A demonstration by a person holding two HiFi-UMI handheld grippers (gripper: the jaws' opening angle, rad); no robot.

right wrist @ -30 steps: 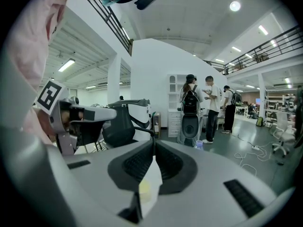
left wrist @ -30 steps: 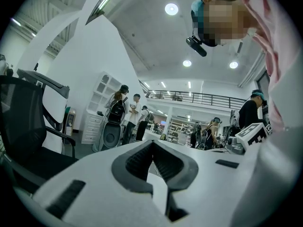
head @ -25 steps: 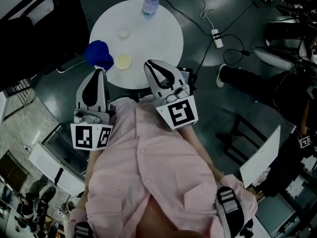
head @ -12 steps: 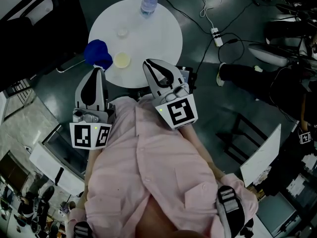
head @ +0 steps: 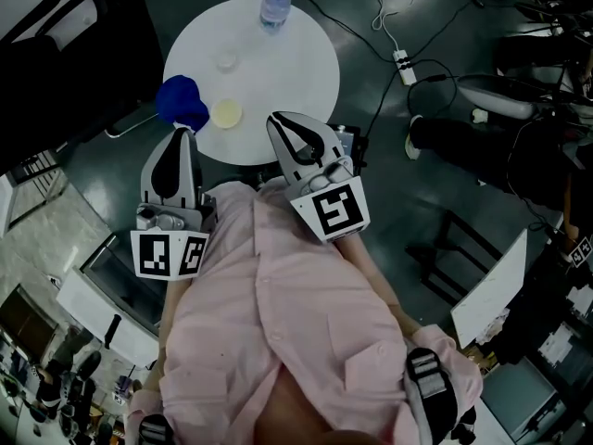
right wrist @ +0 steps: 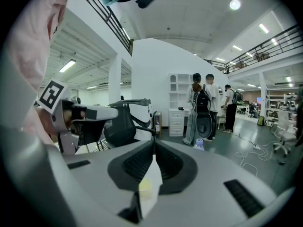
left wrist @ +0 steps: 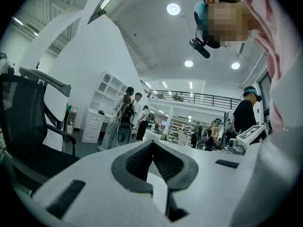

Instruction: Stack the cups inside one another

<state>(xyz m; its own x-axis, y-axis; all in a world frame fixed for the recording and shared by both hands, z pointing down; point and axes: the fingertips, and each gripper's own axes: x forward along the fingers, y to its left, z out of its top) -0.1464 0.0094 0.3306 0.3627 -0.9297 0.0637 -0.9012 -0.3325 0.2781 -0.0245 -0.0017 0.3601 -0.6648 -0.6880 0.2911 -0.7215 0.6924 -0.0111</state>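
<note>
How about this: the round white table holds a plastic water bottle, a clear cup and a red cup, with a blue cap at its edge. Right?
No: the head view shows a pale yellow cup, not red. The round white table holds the plastic water bottle, the clear cup and that yellow cup, with the blue cap at its edge.

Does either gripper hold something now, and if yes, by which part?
Nothing is held. The left gripper and the right gripper have their jaws together on nothing; the yellow cup and the clear cup stand untouched on the white table.
</note>
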